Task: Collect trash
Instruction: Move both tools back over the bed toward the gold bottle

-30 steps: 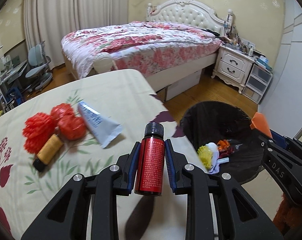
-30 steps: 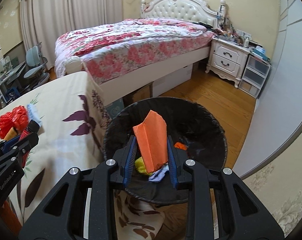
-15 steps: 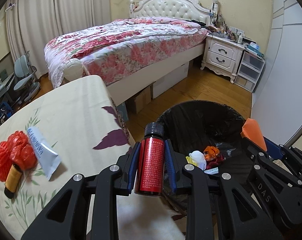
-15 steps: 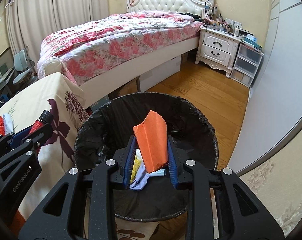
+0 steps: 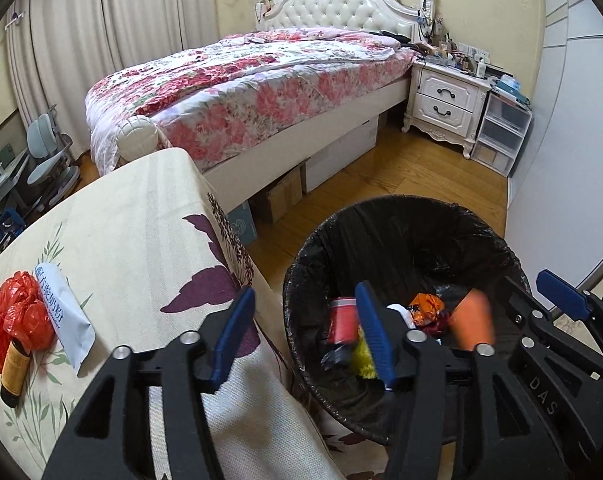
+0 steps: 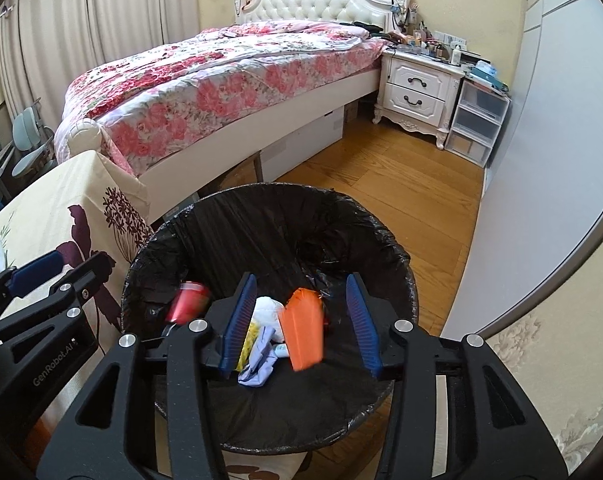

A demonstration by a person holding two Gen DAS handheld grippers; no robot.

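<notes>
Left hand-held gripper (image 5: 301,334) is spread and empty over the bin (image 5: 401,208); the right (image 6: 301,316) likewise. Remaining trash, a white tube (image 5: 63,312) lying diagonally on the surface (image 5: 141,220), sits lower left, nearer the left.

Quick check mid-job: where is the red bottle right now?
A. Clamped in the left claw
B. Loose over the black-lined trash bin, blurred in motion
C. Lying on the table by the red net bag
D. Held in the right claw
B. The red bottle shows motion-blurred inside the mouth of the trash bin, while the left claw and right claw both stand open with nothing gripped.
</notes>
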